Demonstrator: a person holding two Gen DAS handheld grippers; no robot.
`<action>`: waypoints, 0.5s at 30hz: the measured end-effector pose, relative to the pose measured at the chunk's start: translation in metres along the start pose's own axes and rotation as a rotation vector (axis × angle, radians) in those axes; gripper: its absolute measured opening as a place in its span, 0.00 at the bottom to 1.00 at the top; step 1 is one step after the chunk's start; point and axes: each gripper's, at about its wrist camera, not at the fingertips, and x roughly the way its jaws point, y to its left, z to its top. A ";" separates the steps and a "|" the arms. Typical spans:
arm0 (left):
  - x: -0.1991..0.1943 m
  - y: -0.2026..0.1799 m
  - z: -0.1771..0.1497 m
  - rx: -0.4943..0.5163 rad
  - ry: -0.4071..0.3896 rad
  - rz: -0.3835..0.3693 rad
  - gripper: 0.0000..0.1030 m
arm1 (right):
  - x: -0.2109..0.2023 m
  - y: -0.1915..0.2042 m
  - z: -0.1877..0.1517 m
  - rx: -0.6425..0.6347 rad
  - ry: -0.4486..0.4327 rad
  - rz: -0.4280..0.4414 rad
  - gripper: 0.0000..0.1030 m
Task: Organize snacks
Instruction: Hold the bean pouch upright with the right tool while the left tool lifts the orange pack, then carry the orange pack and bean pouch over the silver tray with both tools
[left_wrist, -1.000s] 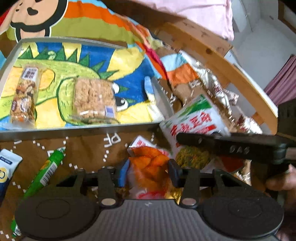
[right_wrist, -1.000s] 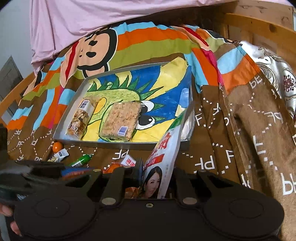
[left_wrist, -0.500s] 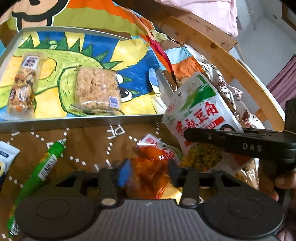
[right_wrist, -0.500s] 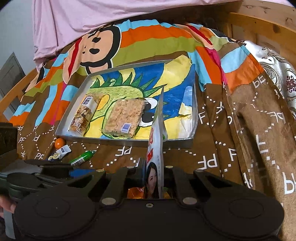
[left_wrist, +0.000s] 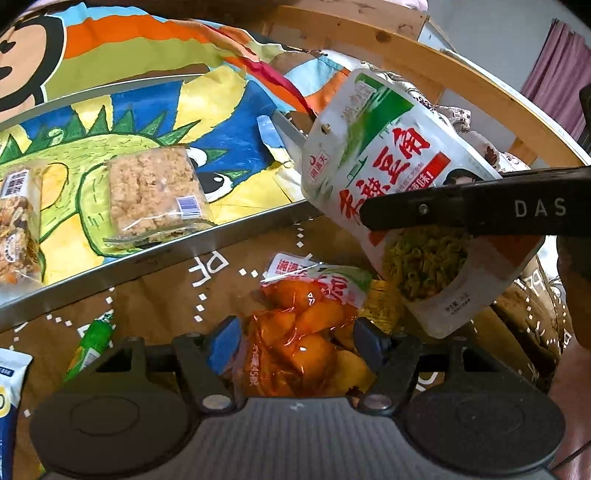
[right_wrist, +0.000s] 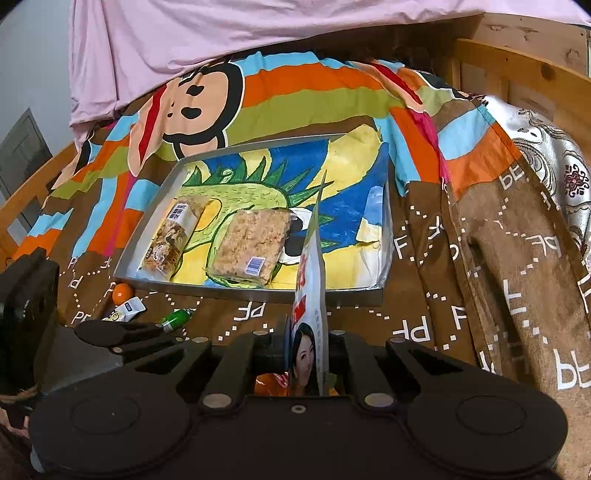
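An orange snack packet (left_wrist: 295, 332) lies on the brown blanket between the blue pads of my left gripper (left_wrist: 295, 341). Its jaws are opening and the pads stand just off the packet's sides. My right gripper (right_wrist: 306, 347) is shut on a white and green bean-snack bag (right_wrist: 314, 280), held upright and edge-on. In the left wrist view the same bag (left_wrist: 388, 166) hangs at the right, clamped low down by a black right finger (left_wrist: 461, 214). Beyond lies a silver tray (right_wrist: 258, 295) lined with a dinosaur drawing, holding a nut bar (right_wrist: 168, 240) and a square rice-crisp cake (right_wrist: 255, 247).
A green stick snack (right_wrist: 177, 317), a small blue-white packet (right_wrist: 129, 306) and an orange ball (right_wrist: 122, 291) lie on the blanket left of the tray's near rim (left_wrist: 184, 243). A wooden bed frame (left_wrist: 461, 77) curves behind, and silver patterned cloth (right_wrist: 554, 166) lies at the right.
My left jaws have spread wider around the orange packet and the gripper has dropped closer to it. The bean-snack bag has turned edge-on to the right camera and stands higher.
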 end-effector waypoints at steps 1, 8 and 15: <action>0.001 0.001 0.000 -0.006 0.000 -0.007 0.68 | 0.000 0.000 0.000 0.000 -0.004 0.002 0.09; -0.001 0.002 -0.002 -0.021 -0.008 -0.004 0.54 | 0.002 0.001 0.002 -0.017 -0.043 0.002 0.09; -0.022 0.010 0.001 -0.109 -0.060 -0.036 0.54 | -0.001 0.007 0.005 -0.073 -0.142 -0.017 0.09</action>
